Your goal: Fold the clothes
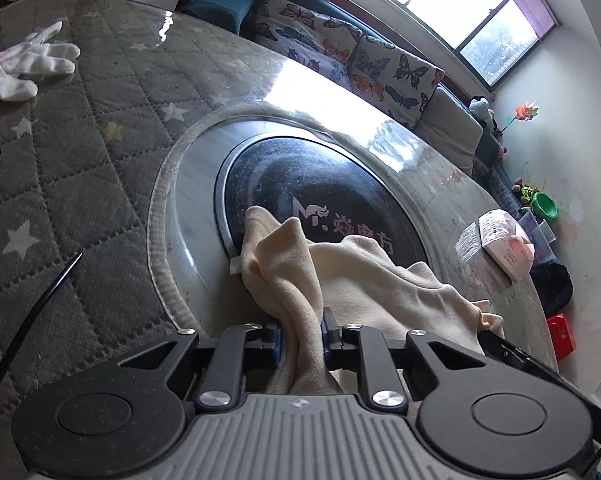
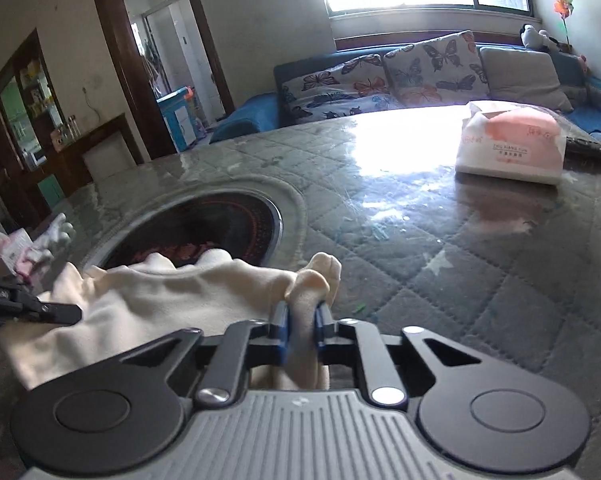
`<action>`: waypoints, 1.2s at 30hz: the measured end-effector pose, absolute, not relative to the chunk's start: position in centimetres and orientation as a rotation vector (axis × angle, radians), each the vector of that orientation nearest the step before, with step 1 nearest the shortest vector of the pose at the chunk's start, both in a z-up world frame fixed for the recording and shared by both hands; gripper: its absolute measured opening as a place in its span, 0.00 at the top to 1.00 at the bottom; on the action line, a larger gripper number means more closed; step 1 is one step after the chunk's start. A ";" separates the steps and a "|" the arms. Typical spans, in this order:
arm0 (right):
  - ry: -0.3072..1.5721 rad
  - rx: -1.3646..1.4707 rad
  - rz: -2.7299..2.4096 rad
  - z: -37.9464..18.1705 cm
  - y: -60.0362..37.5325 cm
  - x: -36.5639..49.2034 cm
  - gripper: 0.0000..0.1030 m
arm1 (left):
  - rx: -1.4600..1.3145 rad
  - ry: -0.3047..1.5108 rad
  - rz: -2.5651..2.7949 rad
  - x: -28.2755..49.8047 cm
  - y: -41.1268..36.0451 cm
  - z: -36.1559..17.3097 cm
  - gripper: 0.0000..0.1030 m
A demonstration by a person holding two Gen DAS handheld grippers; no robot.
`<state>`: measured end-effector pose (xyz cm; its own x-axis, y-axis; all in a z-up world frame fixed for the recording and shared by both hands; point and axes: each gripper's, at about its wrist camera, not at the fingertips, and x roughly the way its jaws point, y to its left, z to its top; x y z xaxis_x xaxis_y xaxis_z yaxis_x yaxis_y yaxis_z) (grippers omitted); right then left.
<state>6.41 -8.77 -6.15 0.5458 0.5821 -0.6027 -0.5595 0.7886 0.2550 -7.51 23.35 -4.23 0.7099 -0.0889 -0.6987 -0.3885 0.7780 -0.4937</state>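
Cloth (image 1: 364, 280), cream and soft, is held between two grippers above the table (image 1: 100, 184). The left gripper (image 1: 303, 330) has its jaws clamped on a bunched fold of it; the right gripper (image 2: 303, 322) has its jaws clamped on another bunched corner. Neither set of jaws shows a gap beyond the fabric pinched inside.

In the left wrist view the cloth runs from 6 o'clock, at the jaws, out toward 4 o'clock, where the other tool's black edge meets it. In the right wrist view it runs from the jaws at 6 o'clock toward 9 o'clock, where the left tool's tip touches its far end. Its long axis therefore lies from one gripper to the other, sagging and creased between them. It hangs over the near rim of the round dark burner (image 1: 320, 208) set into the tabletop. What kind of garment it is cannot be told.

Judgement: the step in hand is spreading the piece before a fold. To do it well, the two grips should draw apart evenly until the sag goes, keeping the held edge level, then lower the cloth flat on the quilted cover rather than over the burner recess. Uneven pull risks one corner slipping from its jaws.

A white glove (image 1: 32, 64) lies at 10 o'clock in the left view, and a tissue pack (image 2: 512, 144) at 2 o'clock in the right view, both well apart from the cloth.
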 end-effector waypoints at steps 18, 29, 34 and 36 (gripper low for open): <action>0.542 -0.034 0.600 1.3 -15.0 5.5 0.92 | -0.537 0.744 -0.001 -1.7 16.1 0.2 0.86; 0.485 -0.065 0.456 4.1 -21.4 8.3 0.92 | -0.432 0.755 -0.078 3.5 8.6 1.8 0.86; 0.469 -0.074 0.411 4.5 -23.5 9.6 0.92 | -0.401 0.758 -0.092 5.8 5.8 2.2 0.86; 0.464 -0.079 0.394 4.5 -24.3 10.0 0.92 | -0.391 0.763 -0.094 6.7 4.8 2.2 0.86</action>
<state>9.98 -24.29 4.53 0.8203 0.3520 -0.4508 -0.3877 0.9217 0.0141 6.69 4.81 2.25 0.7222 -0.2229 -0.6548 -0.0573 0.9241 -0.3778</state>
